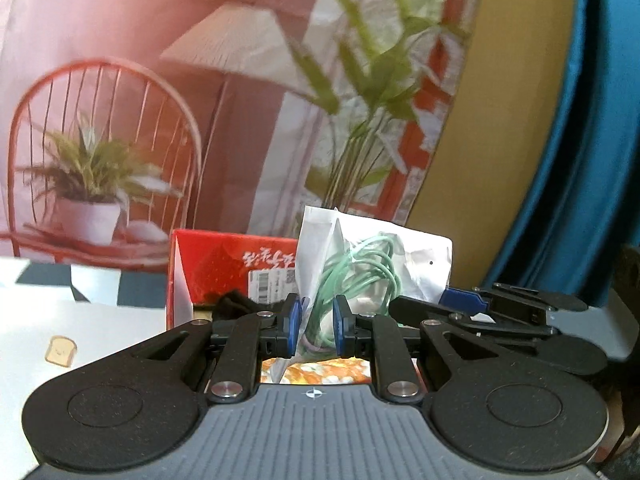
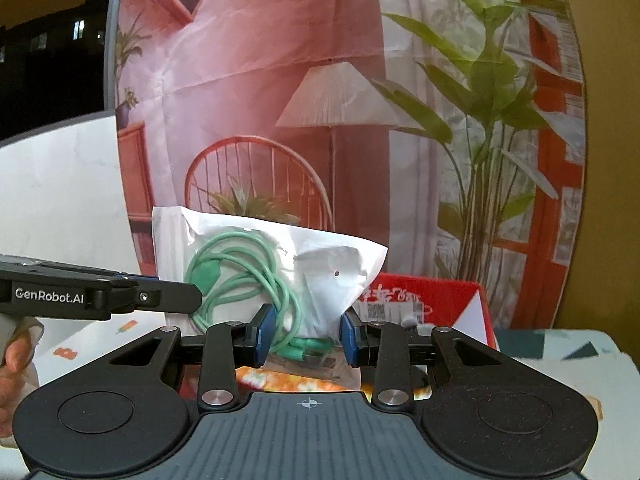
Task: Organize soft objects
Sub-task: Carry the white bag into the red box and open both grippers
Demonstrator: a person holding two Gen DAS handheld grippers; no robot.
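Nearest the lens in the left wrist view, the left claw (image 1: 314,330) stands nearly closed, its blue pads pinching the lower edge of a clear plastic pouch (image 1: 416,264) that holds a coiled green cable (image 1: 360,276). In the right wrist view, the right claw (image 2: 306,334) stands partly open, a blue pad on either side of the pouch's bottom; whether those pads touch the film cannot be told, and it appears to hold nothing firmly. The pouch is held up above the counter (image 1: 36,320), upright, with its sealed top edge highest and its bottom between the claws. Its face is seen broadside in the right wrist view and nearly edge-on in the left, its long side running across the right view. The package is judged light and limp: thin, slippery film that will crease and sag, with the cable's bulk resting low, so a pinch on a flat margin of the film, clear of the coil, looks the safest hold. Under the claws lies an orange patterned item (image 2: 288,382), its nature unclear. Just behind the pouch stands a red carton (image 1: 224,272) with white lettering. Farthest back hangs a printed backdrop (image 2: 280,80) showing a chair, lamp and potted plants.
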